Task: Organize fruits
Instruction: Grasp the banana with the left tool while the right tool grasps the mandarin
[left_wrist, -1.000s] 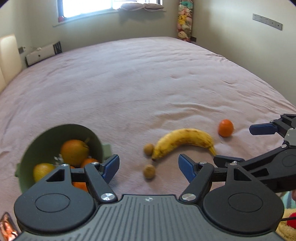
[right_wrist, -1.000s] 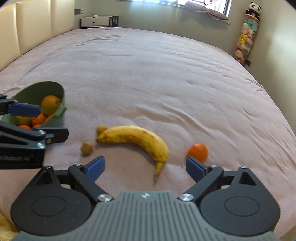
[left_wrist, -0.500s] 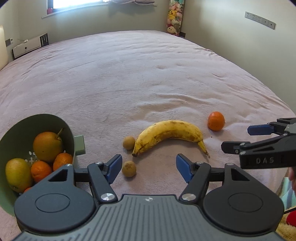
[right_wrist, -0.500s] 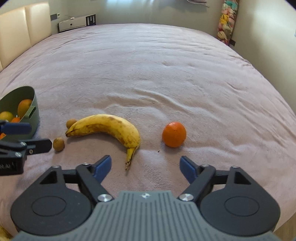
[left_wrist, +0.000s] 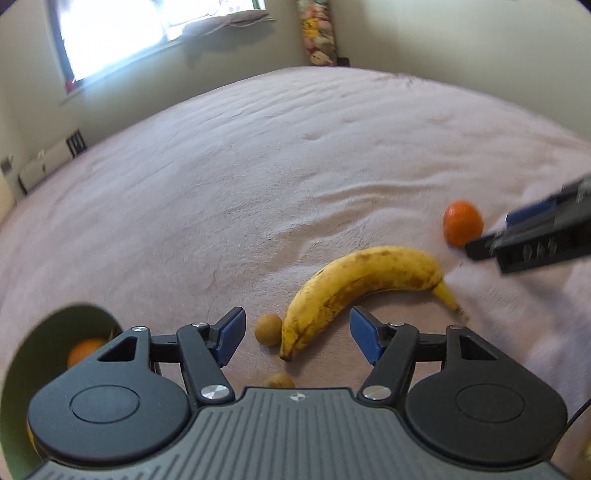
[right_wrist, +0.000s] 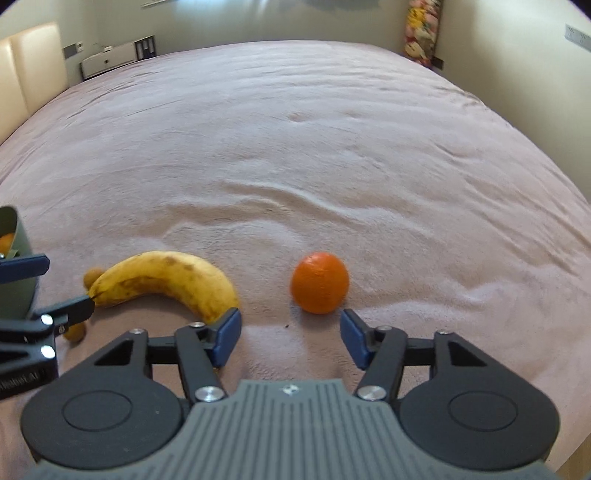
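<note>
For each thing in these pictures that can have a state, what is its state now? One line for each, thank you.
left gripper: open, empty, low over the blunt end of the banana
right gripper: open, empty, just short of the orange
banana: lying on the bed, not gripped
orange: loose on the bed, not gripped
two small brown fruits: loose on the bed beside the banana
green bowl: holds fruit, partly hidden
</note>
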